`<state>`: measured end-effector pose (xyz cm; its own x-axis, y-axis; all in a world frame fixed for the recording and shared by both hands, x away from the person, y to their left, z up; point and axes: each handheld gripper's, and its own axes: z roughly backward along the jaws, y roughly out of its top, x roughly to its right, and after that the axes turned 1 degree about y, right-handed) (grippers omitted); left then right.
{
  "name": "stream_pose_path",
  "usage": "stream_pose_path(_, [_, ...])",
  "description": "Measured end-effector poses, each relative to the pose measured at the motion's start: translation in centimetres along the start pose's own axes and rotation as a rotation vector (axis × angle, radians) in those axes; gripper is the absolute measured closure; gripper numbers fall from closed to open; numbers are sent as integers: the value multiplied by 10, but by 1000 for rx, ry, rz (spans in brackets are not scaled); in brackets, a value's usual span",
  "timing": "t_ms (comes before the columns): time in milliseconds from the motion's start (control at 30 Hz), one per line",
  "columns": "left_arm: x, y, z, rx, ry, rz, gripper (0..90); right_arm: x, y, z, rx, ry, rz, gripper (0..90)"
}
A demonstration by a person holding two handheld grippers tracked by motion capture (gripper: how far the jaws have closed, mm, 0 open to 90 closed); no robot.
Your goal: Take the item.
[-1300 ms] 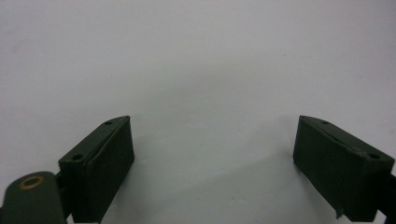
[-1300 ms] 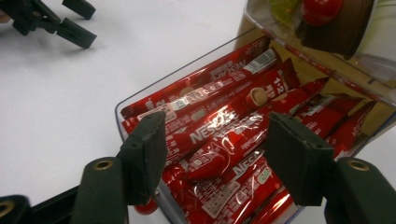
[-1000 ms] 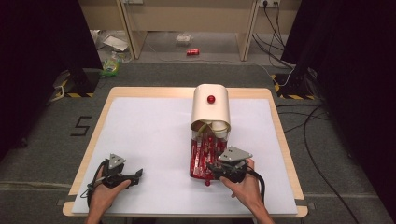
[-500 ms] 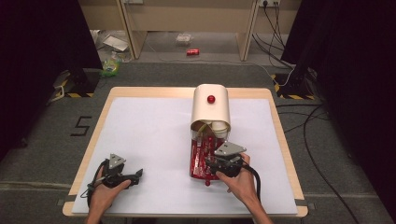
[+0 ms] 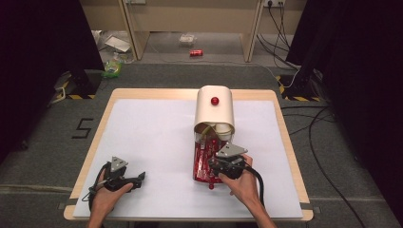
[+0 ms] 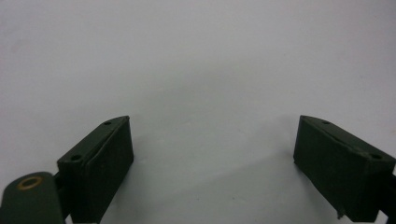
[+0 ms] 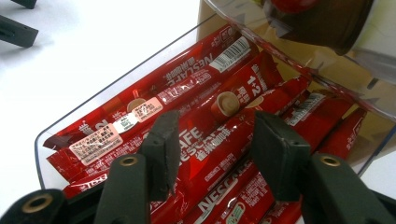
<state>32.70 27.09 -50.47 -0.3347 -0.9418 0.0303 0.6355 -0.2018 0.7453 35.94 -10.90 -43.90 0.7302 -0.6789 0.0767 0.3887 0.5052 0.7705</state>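
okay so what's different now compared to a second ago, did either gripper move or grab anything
The right gripper edged slightly forward over the clear tray of red coffee sachets; its jaws are open around one sachet, not yet closed on it. Nothing has been picked up or let go. The left gripper stayed open on the white table cover, and the cream dispenser did not move.
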Motion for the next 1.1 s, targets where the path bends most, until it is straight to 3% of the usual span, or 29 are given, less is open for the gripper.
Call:
stream_pose_path(367, [0, 0, 0, 0, 0, 0, 112, -5, 0, -2, -39, -34, 8, 618])
stream_pose_path(733, [0, 0, 0, 1, 3, -1, 112, -12, 3, -14, -70, -87, 14, 548])
stream_pose_path(900, [0, 0, 0, 0, 2, -1, 112, -12, 2, -15, -66, -85, 6, 548])
stream_pose_path(1033, [0, 0, 0, 1, 3, -1, 112, -13, 0, -16, -61, -85, 33, 532])
stream_pose_path(1100, [0, 0, 0, 0, 2, -1, 112, -12, -1, -15, -54, -85, 39, 574])
